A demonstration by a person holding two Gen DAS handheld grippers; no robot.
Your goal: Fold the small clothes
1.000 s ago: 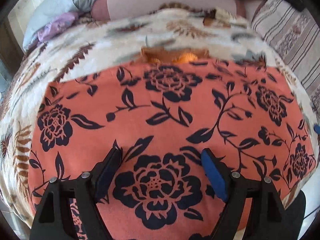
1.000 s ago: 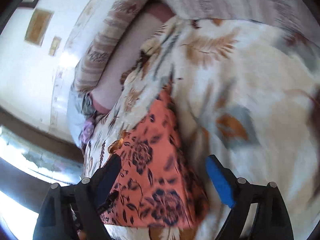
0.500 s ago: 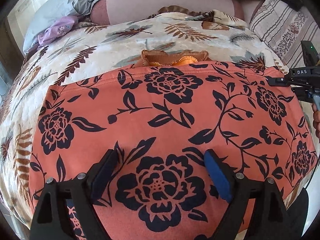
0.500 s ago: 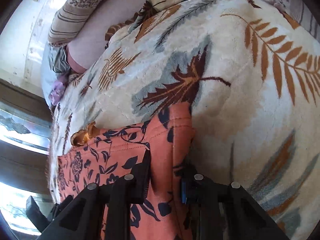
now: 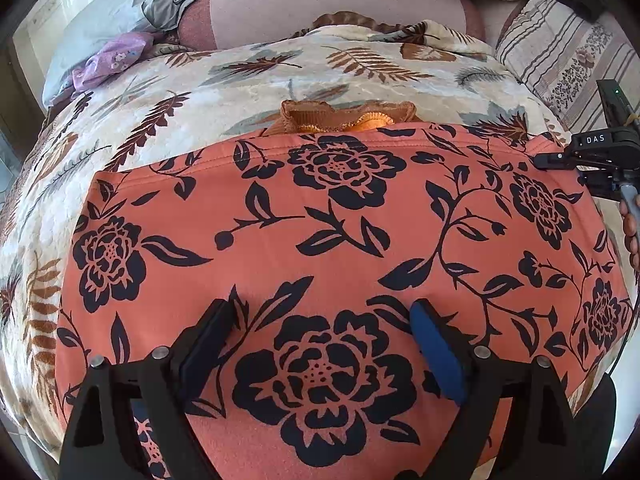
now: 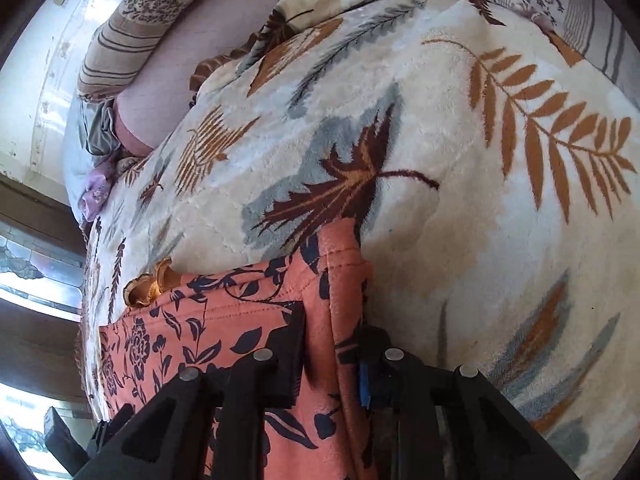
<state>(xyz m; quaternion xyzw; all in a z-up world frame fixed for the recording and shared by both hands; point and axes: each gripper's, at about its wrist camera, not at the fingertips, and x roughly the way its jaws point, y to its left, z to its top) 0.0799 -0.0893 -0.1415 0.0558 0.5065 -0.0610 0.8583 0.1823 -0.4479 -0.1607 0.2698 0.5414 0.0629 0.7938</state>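
An orange garment with black flowers (image 5: 340, 232) lies spread flat on a leaf-patterned blanket (image 5: 240, 76). My left gripper (image 5: 320, 312) is open just above the garment's near middle, holding nothing. My right gripper (image 6: 332, 344) is shut on the garment's far right corner (image 6: 336, 264); it also shows at the right edge of the left wrist view (image 5: 596, 156). An orange-brown knitted piece (image 5: 348, 116) pokes out from under the garment's far edge.
Striped cushions (image 5: 560, 52) line the back and right of the bed. A pink bolster (image 5: 340, 12) lies behind the blanket. Grey and purple cloths (image 5: 112, 52) sit at the far left. A bright window (image 6: 36, 280) is at the left in the right wrist view.
My right gripper swung down onto the garment's far right corner and closed on it. My left gripper stayed open over the garment, almost still.
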